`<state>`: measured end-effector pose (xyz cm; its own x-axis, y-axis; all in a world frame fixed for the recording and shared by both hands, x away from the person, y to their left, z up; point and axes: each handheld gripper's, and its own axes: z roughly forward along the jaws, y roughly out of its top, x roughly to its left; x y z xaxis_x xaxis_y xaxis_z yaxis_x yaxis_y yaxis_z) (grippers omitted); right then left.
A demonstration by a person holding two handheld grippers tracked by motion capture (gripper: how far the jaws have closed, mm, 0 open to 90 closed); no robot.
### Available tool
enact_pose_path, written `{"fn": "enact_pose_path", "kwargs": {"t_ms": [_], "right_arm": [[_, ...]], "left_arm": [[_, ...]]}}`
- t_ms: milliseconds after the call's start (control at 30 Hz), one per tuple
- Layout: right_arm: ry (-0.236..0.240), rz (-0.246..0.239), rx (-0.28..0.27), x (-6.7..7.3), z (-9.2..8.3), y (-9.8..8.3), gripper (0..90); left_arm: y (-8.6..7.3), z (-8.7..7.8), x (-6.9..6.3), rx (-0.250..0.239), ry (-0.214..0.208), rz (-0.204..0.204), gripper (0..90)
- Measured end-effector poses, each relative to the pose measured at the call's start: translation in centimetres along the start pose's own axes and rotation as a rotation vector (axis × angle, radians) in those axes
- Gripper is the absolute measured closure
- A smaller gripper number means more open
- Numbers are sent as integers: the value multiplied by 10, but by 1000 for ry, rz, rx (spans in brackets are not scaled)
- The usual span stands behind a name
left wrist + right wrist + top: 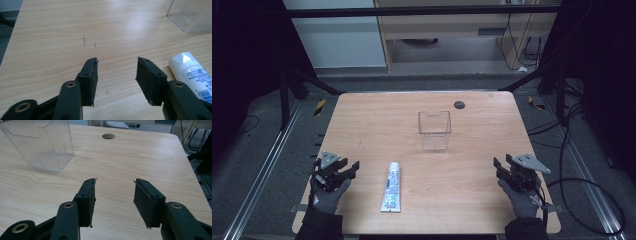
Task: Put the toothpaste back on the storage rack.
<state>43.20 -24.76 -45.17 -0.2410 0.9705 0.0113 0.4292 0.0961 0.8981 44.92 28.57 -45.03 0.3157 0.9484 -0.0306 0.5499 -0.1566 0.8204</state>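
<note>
High view, from above: saw a clear plastic container [435,131] standing upright on the desk [472,170], past the middle and nearer the far edge, with a dark round grommet [459,104] just beyond it toward the far right corner. Looked through its ribbed walls and found nothing inside. Confirmed the same from the right gripper view, with bare transparent walls and base up close.

Found a white toothpaste tube [392,187] lying flat near the near edge, a little left of centre, lengthwise from front to back, cap end toward the container and crimped end toward the near edge. Placed it well apart from the container.

Noted the left gripper [353,169] near the near left corner, held in a gloved left hand [329,197], jaws spread apart with only bare wood between them. Put the tube just to its right, near but not touching; in the left gripper view, caught the tube's cap end beside the right-hand jaw, outside the gap.

Noted the right gripper [502,162] near the near right corner, in a gloved right hand [519,200], jaws likewise parted and holding nothing. Judged it well apart from the tube, with open desk between, and aimed across the wood toward the container.
</note>
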Motion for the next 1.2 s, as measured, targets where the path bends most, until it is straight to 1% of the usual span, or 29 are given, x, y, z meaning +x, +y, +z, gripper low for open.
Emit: {"fn": "enact_pose_path", "kwargs": {"t_ms": [67,100,167,200,267,300,333,367,400,433,467,500,567,600,633,667,700,733,800,833,933,1000,1067,1100,1133,1167,1200], "right_arm": [[9,-3,7,1,-1,-1,503],[13,-4,5,1,-1,-1,503],[32,-5,17,2,-2,-2,503],[32,-5,17,2,-2,-2,503],[38,-15,28,3,-1,-3,509],[36,-22,30,5,-2,-4,509],[40,-28,32,6,-2,-4,505],[40,-28,32,6,-2,-4,505],[41,-37,32,8,-2,-5,501],[46,-40,38,9,-2,-5,500],[50,-36,41,11,-3,-6,501],[50,-49,40,12,-2,-7,502],[52,-49,37,14,-2,-7,509],[52,-49,37,14,-2,-7,509],[56,-49,35,15,-2,-7,508],[60,-51,34,16,-2,-7,508],[68,-62,35,18,-1,-7,506],[68,-62,35,18,-1,-7,506],[76,-58,44,19,0,-8,504],[80,-62,49,19,1,-8,501],[93,-65,60,21,2,-9,492],[88,-72,52,22,1,-8,473],[91,-64,45,21,1,-8,440],[89,-61,48,21,1,-8,429],[85,-66,48,21,2,-9,421],[85,-64,50,21,3,-9,410],[85,-64,50,21,3,-9,410]], "left_arm": [[0,-1,-1,2,-3,6,558],[-1,-1,-3,8,-15,11,558],[-3,0,-6,19,-37,15,613],[-3,0,-6,19,-37,15,629],[-5,-1,-9,30,-56,12,646],[-6,-3,-13,38,-75,23,677],[-6,-4,-15,43,-80,33,690],[-6,-4,-15,43,-80,33,699],[-7,-5,-18,51,-93,29,710],[-9,-7,-23,63,-113,41,725],[-9,-7,-23,63,-113,41,735],[-11,-7,-28,83,-118,58,747],[-12,-7,-31,106,-131,69,778],[-12,-7,-31,106,-131,69,795],[-13,-7,-33,117,-128,77,795],[-14,-7,-35,126,-128,85,815],[-15,-7,-39,145,-134,98,851],[-15,-7,-39,145,-134,98,865],[-17,-8,-43,155,-150,101,882],[-17,-8,-45,164,-165,110,890],[-19,-7,-51,184,-187,133,894],[-20,-8,-55,195,-202,147,895],[-22,-8,-62,217,-231,179,895],[-23,-7,-64,223,-239,186,895],[-23,-7,-64,223,-239,186,895],[-25,-6,-68,242,-253,202,895],[-25,-6,-68,242,-253,202,895]]}}
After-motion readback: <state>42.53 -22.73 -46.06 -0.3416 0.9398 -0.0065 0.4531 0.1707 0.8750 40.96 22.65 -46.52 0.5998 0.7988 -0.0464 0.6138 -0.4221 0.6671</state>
